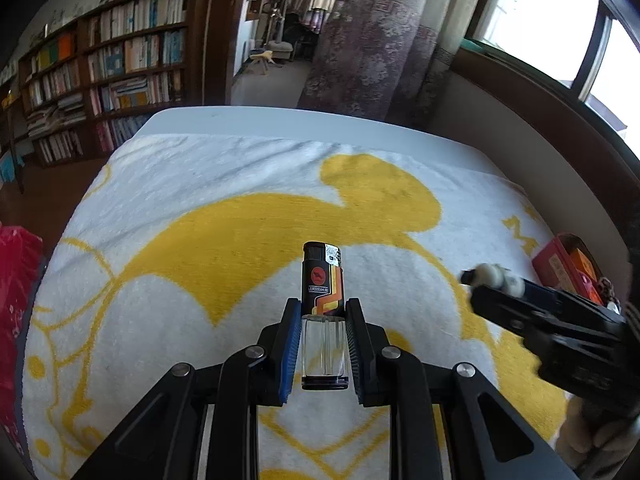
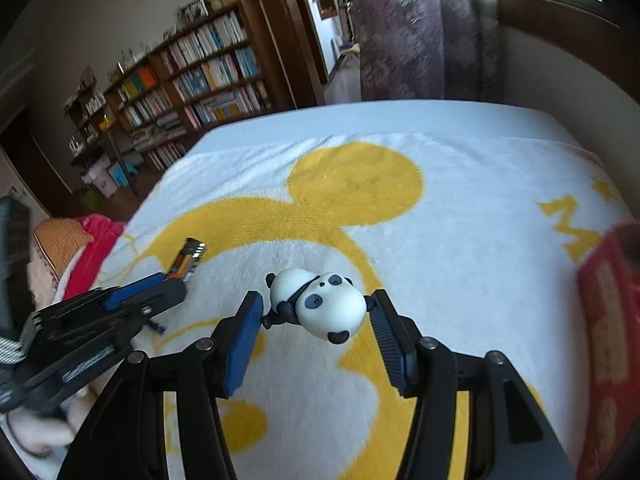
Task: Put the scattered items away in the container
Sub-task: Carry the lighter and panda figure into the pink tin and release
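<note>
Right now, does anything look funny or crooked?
Yes, the panda toy. It hangs sideways, head lowest, between the right gripper's jaws, pinched only near their tips. The lighter sits straight in the left gripper. Nothing looks spilled or broken on the towel.

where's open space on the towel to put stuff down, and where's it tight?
Free: the towel from both grippers out to its far edge, across the yellow print. Tight: the right edge, where the red container sits, with the right gripper and its panda figure close by. The left gripper holds a lighter mid-towel.
</note>
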A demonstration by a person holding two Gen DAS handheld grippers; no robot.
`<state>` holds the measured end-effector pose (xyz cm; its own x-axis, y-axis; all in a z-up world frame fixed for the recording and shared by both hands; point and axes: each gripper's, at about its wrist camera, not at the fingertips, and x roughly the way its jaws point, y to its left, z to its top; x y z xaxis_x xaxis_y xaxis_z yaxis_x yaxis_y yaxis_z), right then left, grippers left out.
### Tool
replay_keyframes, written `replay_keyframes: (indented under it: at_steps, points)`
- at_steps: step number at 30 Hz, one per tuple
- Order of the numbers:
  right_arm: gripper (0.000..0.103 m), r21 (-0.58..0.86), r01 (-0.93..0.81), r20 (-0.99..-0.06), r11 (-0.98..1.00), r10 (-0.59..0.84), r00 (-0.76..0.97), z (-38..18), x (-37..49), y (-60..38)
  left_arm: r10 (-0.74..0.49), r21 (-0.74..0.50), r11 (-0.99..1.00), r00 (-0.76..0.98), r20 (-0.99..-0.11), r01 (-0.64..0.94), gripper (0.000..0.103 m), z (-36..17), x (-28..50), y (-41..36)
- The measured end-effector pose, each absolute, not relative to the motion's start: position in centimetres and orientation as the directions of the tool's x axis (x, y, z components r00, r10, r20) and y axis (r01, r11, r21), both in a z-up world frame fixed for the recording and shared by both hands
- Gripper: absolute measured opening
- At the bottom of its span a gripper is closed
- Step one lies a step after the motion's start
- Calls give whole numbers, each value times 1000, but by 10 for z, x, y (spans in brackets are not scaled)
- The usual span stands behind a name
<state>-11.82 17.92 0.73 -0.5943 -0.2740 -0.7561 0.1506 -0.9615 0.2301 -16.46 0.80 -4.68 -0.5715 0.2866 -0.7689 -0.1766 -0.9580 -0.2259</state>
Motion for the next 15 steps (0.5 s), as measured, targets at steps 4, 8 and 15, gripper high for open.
replay_keyframes:
  at_steps: [4, 8, 15]
  points:
    - [59, 257, 117, -725, -959, -271, -634, 23, -90, 203, 313, -232, -949, -561, -766, -213, 23, -43, -154, 26]
    - [59, 274, 85, -694, -958, -258, -672, 38, -63, 231, 344, -240, -937, -552, -760, -254, 23, -35, -142, 47]
    - [59, 286, -1, -639, -958, -190, -745, 56, -12, 288, 399, -234, -908, -546, -737, -347, 23, -13, -122, 96]
